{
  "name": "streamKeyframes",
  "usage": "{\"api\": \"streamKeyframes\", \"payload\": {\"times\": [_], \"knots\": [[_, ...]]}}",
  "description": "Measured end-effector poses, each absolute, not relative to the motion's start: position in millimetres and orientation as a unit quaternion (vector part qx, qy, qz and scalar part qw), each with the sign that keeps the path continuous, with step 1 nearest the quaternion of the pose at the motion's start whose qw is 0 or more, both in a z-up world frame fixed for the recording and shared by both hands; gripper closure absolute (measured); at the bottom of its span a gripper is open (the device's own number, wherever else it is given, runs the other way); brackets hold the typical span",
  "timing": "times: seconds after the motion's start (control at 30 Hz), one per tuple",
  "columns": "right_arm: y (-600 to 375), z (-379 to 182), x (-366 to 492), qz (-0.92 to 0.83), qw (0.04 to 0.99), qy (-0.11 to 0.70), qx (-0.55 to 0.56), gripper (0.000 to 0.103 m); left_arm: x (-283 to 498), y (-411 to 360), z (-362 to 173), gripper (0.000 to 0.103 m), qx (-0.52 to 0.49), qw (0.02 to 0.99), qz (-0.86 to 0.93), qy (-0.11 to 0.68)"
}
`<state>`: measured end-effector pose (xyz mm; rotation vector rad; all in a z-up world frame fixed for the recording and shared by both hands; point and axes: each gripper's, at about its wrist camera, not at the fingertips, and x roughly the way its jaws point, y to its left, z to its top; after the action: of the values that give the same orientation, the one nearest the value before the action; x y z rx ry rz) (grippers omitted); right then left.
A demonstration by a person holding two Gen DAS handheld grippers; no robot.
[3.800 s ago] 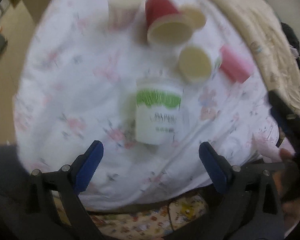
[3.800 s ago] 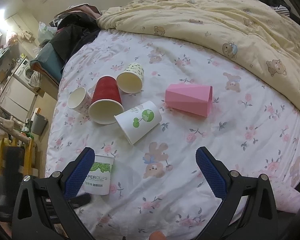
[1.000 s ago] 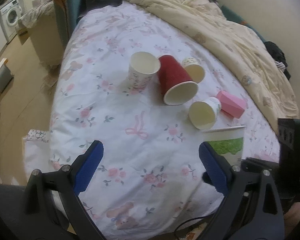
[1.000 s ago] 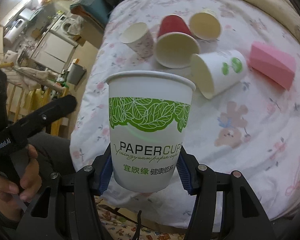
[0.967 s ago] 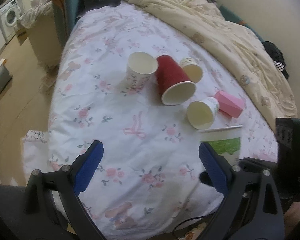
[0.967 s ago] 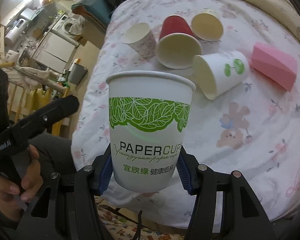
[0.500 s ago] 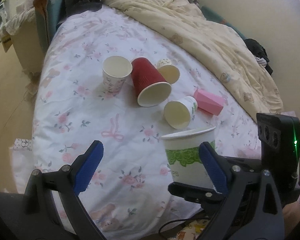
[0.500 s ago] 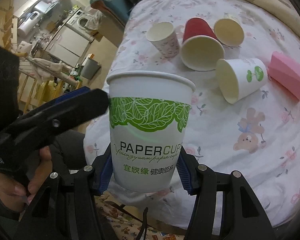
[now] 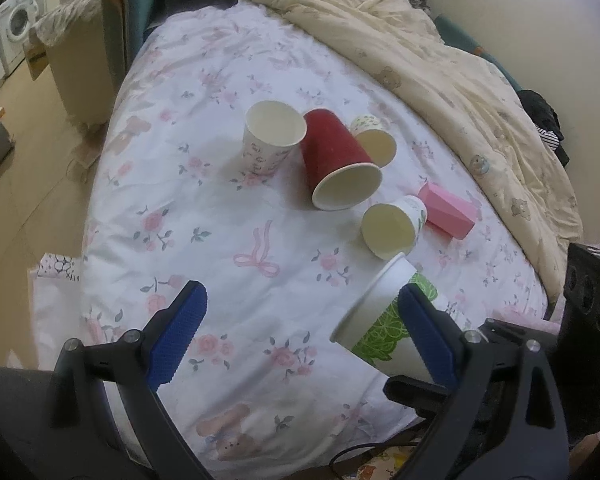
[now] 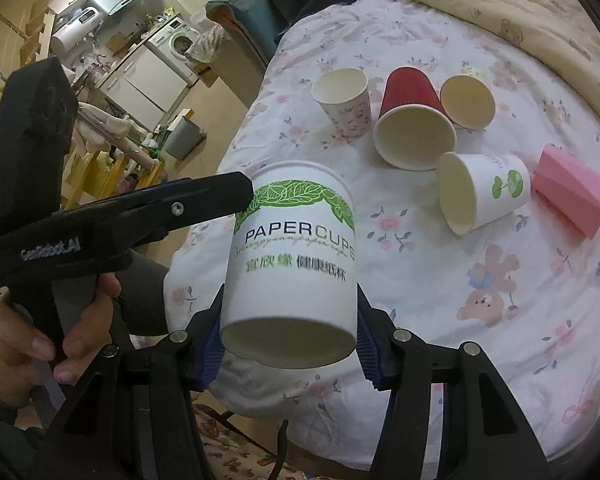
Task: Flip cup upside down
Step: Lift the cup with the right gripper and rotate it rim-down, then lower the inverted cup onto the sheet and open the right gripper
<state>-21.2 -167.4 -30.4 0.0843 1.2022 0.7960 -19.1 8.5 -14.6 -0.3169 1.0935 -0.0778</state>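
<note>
My right gripper [image 10: 288,344] is shut on a white paper cup [image 10: 296,248] with a green leaf band and "PAPERCUPS" lettering. It holds the cup in the air over the bed's near edge, tilted so its base faces the camera. The same cup [image 9: 380,320] shows tilted in the left wrist view, just behind the left gripper's right finger. My left gripper [image 9: 300,332] is open and empty above the flowered sheet. In the right wrist view its finger [image 10: 152,208] reaches up to the cup's rim from the left.
On the flowered sheet [image 9: 204,208] a patterned white cup [image 9: 272,140] stands upright. A red cup [image 9: 340,164], a dotted cup [image 9: 374,140], a white cup with green print [image 9: 394,228] and a pink cup [image 9: 448,216] lie on their sides. A cream duvet [image 9: 440,60] covers the far side.
The cup in my right gripper has tipped from upright so that its base now faces the right camera. My left gripper has come closer, and its finger is now at the cup's rim.
</note>
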Motion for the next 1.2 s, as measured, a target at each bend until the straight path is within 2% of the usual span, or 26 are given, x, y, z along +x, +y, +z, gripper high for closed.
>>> {"api": "streamKeyframes", "payload": {"times": [0.23, 0.5, 0.57, 0.67, 0.97, 1.2], "knots": [[-184, -22, -19, 0.347, 0.752, 0.560, 0.026, 0.046, -20, 14, -11, 0.008, -0.128, 0.847, -0.013, 0.515], [-199, -23, 10, 0.290, 0.726, 0.619, -0.072, 0.046, -24, 29, -1, 0.008, -0.121, 0.857, 0.033, 0.500], [-191, -29, 21, 0.284, 0.712, 0.636, -0.088, 0.046, -25, 31, -3, 0.008, -0.111, 0.855, 0.040, 0.505], [-174, -40, 32, 0.279, 0.694, 0.653, -0.120, 0.046, -27, 32, -5, 0.000, -0.111, 0.849, 0.038, 0.515], [-118, -82, 63, 0.254, 0.649, 0.689, -0.200, 0.046, -32, 32, -3, 0.000, -0.103, 0.852, 0.048, 0.512], [-105, -105, 68, 0.244, 0.639, 0.698, -0.213, 0.045, -31, 39, -8, 0.000, -0.113, 0.841, 0.048, 0.527]]}}
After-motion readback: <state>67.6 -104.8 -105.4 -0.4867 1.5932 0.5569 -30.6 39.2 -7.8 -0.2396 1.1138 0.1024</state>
